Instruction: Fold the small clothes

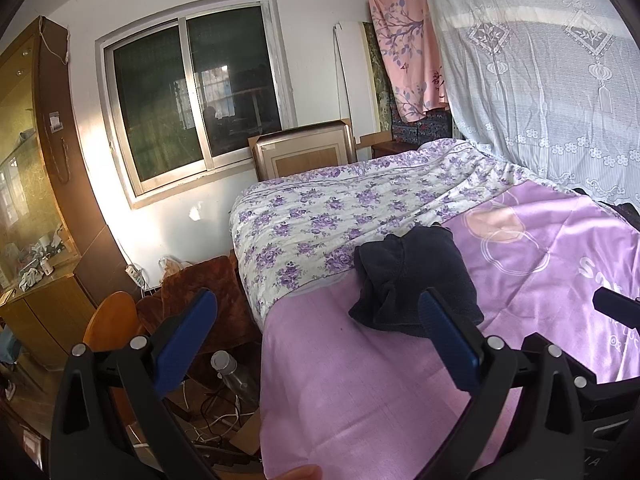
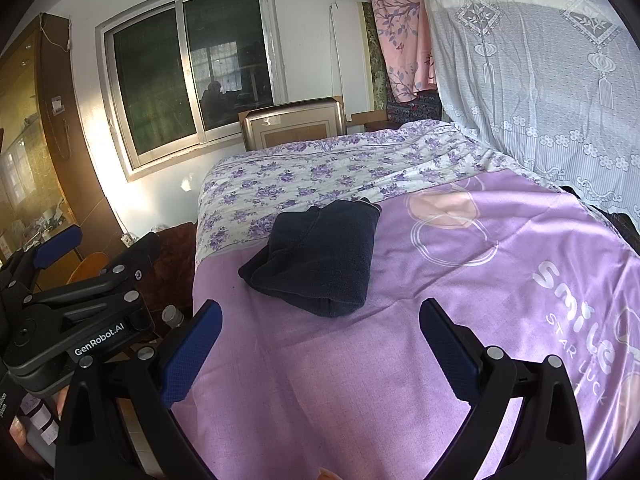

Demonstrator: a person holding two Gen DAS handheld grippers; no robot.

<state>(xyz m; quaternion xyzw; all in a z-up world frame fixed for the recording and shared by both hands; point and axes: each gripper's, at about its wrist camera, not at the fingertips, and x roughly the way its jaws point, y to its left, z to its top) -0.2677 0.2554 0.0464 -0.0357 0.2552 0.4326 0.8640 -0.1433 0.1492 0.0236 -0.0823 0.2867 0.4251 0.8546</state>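
bed (image 2: pixel 320 360), purple sheet: dark garment (image 2: pixel 316 256) bundled mid-bed, long axis running away from tools. right tool (image 2: pixel 320 344) released, squarely behind it; left tool (image 1: pixel 316 332) released, garment up-right.

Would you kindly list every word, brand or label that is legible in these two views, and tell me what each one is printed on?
"GenRobot.AI": white print on the body of the left claw, seen in the right wrist view.
"smile": large white letters on the purple sheet.
"STAR LUCK": smaller white letters just below "smile" on the same sheet.
Sticker on the wooden cabinet: too small to read.
Handwritten labels at the lower left edge of the right wrist view: too blurred to read.
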